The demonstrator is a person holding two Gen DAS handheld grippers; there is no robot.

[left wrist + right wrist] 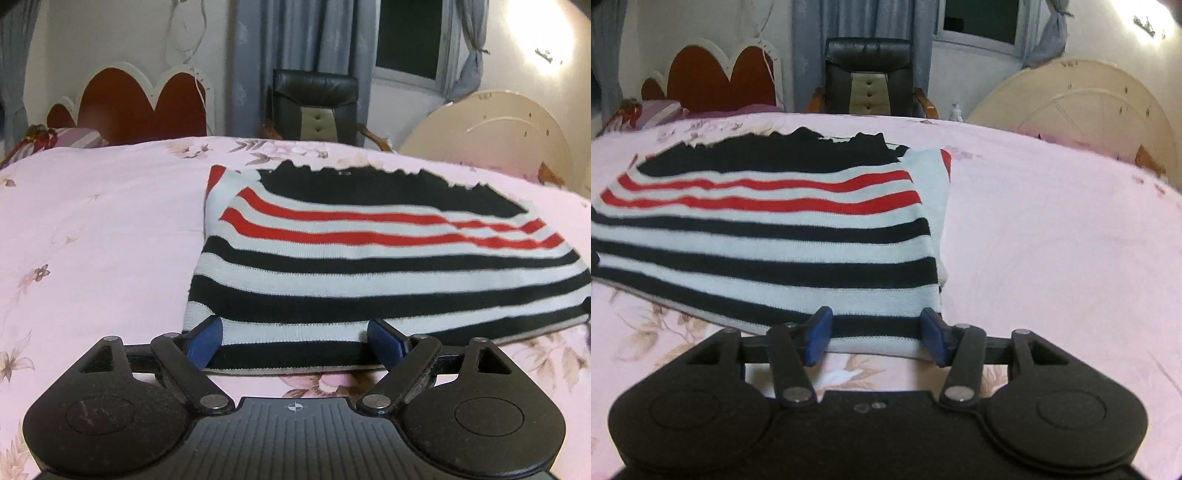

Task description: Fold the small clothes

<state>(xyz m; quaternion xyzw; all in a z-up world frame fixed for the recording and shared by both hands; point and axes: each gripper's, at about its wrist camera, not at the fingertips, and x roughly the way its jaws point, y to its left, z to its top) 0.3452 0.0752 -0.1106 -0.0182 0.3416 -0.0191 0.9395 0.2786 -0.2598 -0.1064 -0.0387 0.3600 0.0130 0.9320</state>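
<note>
The striped garment (369,258) hem at six o'clock is straddled, ungripped, by both parted grippers, left (295,341) and right (875,336); fingers should be closed evenly before folding.

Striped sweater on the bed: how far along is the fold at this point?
Done: the striped sweater already lies as a compact rectangle on the pink bedsheet, its sides apparently tucked in. In hand: the left gripper and right gripper each straddle the near hem, jaws open, not pinching it. Left: gripping the hem and folding it over toward the far edge.
</note>
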